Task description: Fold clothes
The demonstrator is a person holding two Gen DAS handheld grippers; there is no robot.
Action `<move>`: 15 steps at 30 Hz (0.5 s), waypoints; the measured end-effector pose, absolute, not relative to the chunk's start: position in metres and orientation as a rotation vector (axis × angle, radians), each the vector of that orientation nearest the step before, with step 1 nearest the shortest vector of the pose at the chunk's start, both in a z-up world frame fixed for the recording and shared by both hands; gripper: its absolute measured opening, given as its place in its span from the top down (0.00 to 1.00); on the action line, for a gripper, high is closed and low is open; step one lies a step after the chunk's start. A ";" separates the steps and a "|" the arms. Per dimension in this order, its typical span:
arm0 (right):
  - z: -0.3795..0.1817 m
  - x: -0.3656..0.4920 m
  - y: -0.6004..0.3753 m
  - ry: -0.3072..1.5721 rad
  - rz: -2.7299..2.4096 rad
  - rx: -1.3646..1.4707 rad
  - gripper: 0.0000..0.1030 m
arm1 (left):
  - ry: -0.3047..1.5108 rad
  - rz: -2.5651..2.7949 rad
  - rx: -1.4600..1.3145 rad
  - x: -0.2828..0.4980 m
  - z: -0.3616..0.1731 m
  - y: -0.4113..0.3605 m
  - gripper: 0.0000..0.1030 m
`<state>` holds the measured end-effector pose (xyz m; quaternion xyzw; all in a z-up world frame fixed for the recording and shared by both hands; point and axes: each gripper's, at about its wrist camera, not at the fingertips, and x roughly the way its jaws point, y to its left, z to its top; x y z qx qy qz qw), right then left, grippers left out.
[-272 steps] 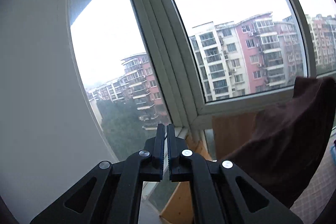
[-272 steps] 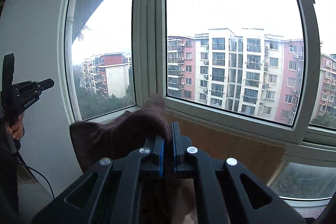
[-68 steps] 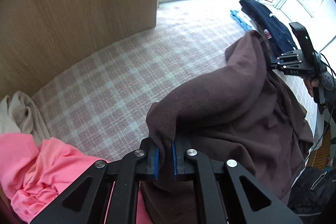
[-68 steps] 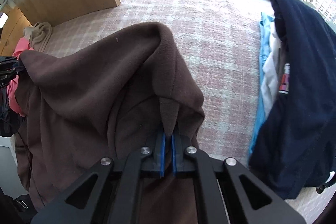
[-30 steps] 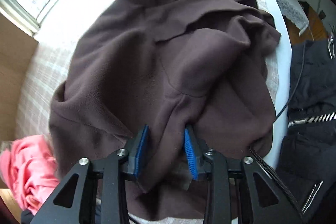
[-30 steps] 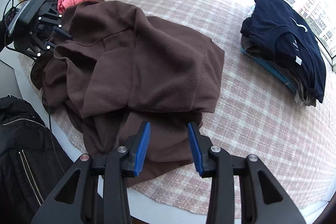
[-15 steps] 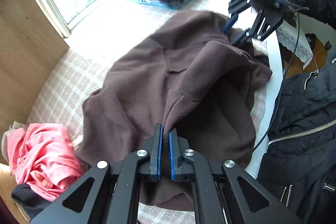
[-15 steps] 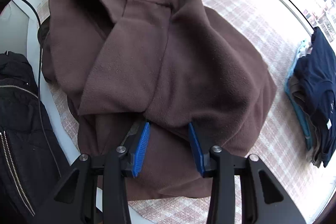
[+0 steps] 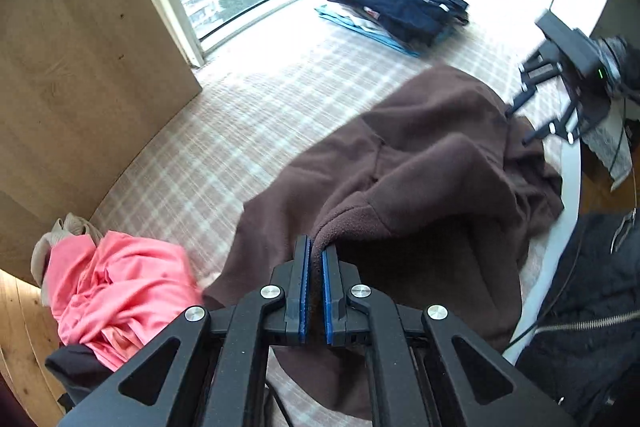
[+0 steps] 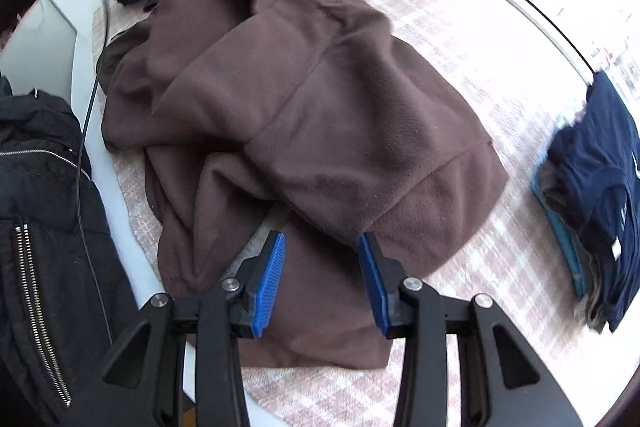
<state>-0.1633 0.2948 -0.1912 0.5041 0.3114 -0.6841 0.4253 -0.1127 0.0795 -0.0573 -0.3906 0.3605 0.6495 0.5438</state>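
Your left gripper has clamped and lifted a fold of the brown fleece off the checked bed; right gripper hovers released. Lift evenly, then grab the hem.

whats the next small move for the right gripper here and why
Probably lower the right gripper and close it on the brown fleece edge below it: its jaws stand open over the cloth, pinching nothing, while the left gripper already pinches a fold.
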 end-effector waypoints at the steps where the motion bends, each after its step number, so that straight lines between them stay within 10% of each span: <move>1: -0.191 -0.161 0.289 0.788 -1.709 1.242 0.63 | 0.840 1.555 -0.942 -0.120 -0.056 0.086 0.95; 15: -0.220 -0.157 0.247 0.981 -1.591 1.154 0.63 | 0.830 1.537 -0.987 -0.142 -0.068 0.101 0.95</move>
